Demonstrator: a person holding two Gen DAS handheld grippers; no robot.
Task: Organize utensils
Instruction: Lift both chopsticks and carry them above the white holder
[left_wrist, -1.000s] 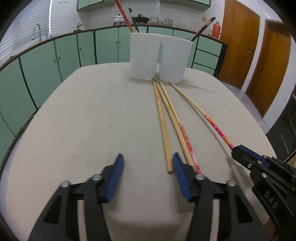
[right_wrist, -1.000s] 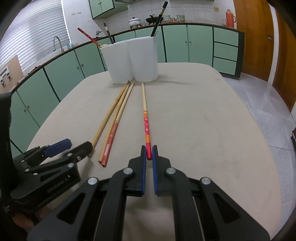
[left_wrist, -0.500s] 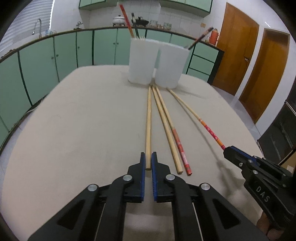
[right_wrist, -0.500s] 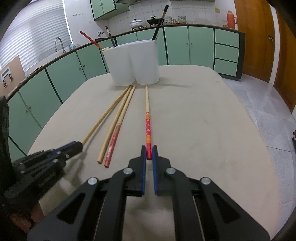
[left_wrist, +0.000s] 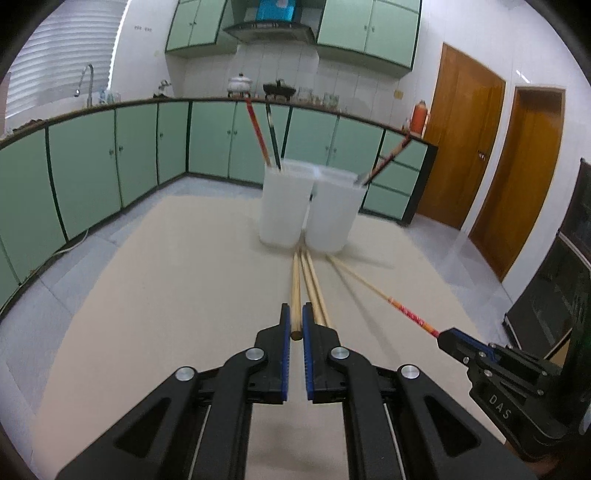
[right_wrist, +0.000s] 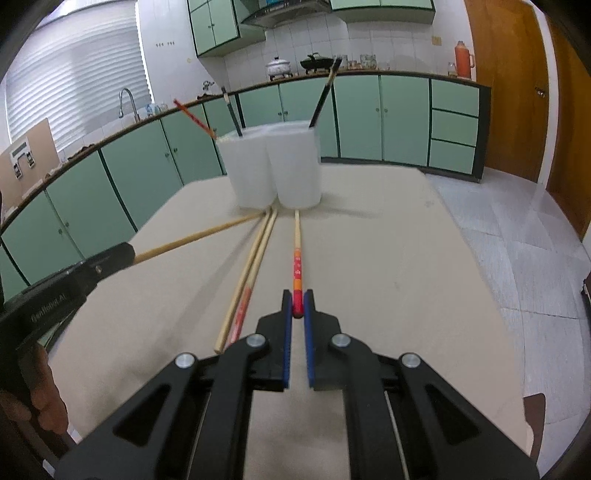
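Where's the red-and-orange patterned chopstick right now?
In the right wrist view, the red-and-orange patterned chopstick is clamped by its end in the right gripper, right of two wooden chopsticks, its tip toward the white cups.

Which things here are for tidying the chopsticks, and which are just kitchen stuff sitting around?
For the job:
plain chopstick in the left gripper
red-ended chopstick in the right gripper
two chopsticks on the table
two white holders

Just sitting around:
white pot
orange flask
tap
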